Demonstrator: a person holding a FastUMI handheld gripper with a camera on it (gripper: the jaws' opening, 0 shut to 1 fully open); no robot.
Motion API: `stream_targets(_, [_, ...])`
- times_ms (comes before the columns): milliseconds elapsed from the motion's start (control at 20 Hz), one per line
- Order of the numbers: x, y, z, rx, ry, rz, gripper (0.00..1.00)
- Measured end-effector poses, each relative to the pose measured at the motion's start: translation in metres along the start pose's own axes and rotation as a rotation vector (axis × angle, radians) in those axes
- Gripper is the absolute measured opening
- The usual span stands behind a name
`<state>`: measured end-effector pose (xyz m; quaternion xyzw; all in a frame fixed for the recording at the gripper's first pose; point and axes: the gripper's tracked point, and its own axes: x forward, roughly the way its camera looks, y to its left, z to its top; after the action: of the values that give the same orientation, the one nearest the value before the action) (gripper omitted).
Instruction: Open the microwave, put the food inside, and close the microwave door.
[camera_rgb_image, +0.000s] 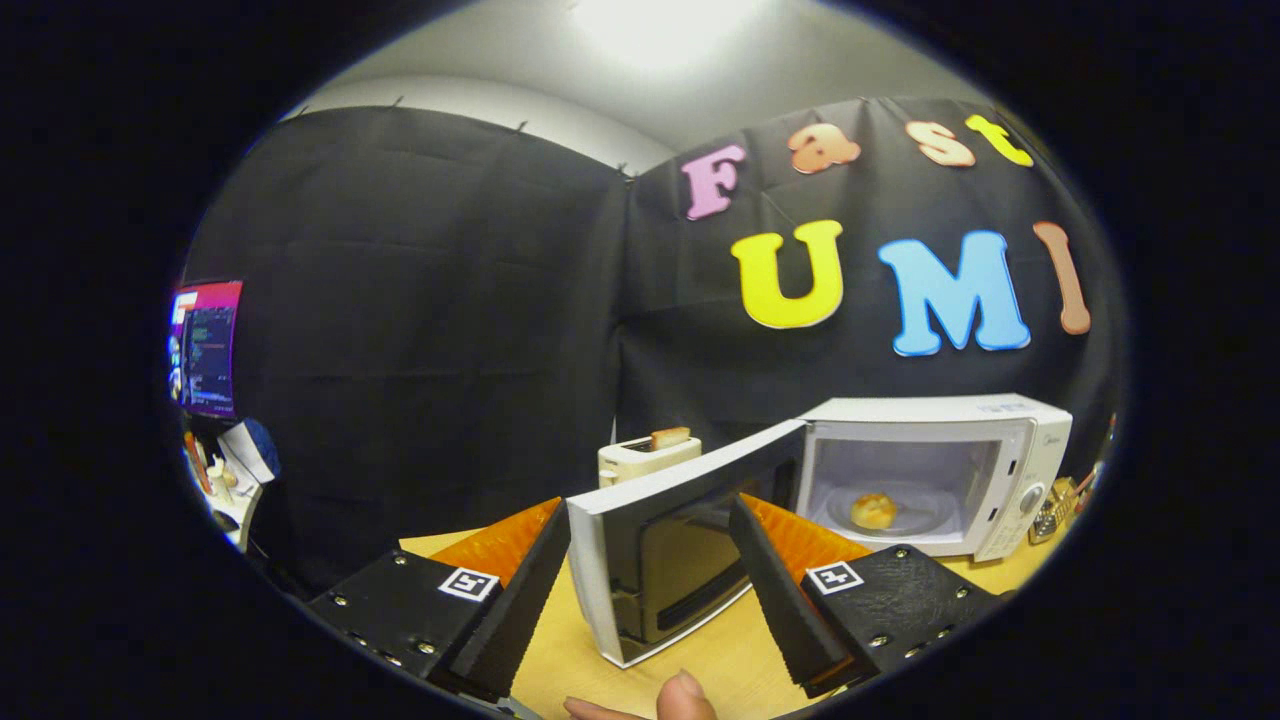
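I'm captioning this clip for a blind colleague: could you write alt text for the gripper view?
A white microwave stands on a wooden table, its door swung wide open between the open claw's fingers, with a golden bread roll inside. Behind stands a cream toaster.

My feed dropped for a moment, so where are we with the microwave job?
Done: the white microwave is open and the golden bread roll sits on its glass turntable plate. In hand: the gripper is open, its fingers on either side of the swung-out white microwave door, neither clearly pressing it. Left: pushing that door shut.
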<state>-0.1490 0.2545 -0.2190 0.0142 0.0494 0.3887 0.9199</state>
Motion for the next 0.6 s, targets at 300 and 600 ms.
stream_targets(300, [0.030, 0.081, -0.036, -0.021, 0.006, 0.086, 0.92])
stream_targets(600, [0.081, 0.088, -0.068, 0.054, 0.069, 0.052, 0.92])
